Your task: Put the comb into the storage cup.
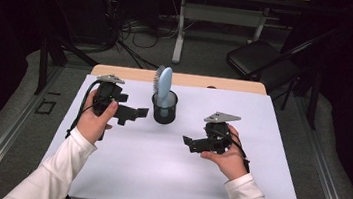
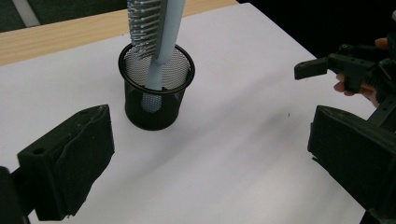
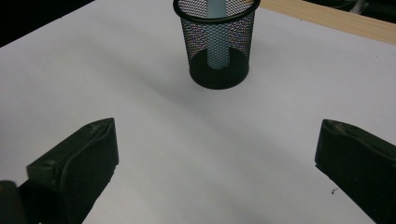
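Hairbrush stands handle-down in a black mesh cup at the far middle of the white sheet, bristles facing left, head leaning on the rim. Left gripper hovers just left of the cup, jaws spread wide and empty. Right gripper hangs near and to the right of the cup, jaws likewise wide apart, gripping nothing; both point toward the cup
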Demonstrator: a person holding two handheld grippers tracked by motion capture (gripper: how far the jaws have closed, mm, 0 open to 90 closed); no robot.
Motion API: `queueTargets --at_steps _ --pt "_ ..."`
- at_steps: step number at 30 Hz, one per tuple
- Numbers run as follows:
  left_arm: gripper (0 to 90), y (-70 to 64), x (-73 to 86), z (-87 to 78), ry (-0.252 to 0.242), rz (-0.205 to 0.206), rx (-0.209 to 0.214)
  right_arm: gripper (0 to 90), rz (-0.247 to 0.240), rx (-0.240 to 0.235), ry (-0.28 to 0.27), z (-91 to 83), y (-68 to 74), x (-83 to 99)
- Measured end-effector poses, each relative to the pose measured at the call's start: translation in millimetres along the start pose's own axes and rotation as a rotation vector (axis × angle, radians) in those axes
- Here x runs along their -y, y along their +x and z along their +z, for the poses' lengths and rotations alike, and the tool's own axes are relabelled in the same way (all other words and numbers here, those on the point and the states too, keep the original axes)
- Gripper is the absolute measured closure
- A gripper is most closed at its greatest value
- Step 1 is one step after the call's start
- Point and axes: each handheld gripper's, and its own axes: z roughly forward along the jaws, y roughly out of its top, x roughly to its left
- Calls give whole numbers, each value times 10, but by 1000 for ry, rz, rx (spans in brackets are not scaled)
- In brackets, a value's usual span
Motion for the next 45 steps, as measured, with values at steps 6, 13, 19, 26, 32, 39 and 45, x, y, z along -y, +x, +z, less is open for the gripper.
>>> queueTargets --at_steps 6,13,19,26,32,39,45 --pt "7 13 83 12 -15 8 -7 0 0 -2 -1 -1 12 -2" --pt "7 28 138 0 -29 7 -4 0 -2 -6 1 12 19 -9" --pt "6 27 183 -19 -38 15 -3 0 -10 -11 0 30 38 -19" --pt "7 36 289 -14 -44 19 -1 0 -17 -20 -5 34 61 -29" --pt "7 50 368 -28 -51 18 -2 0 -19 -24 -8 27 77 -32" --pt "7 48 482 -40 -77 19 16 0 -29 -24 -2 32 119 -33" --pt "7 60 573 -22 -88 12 19 0 -31 -22 0 21 153 -32"
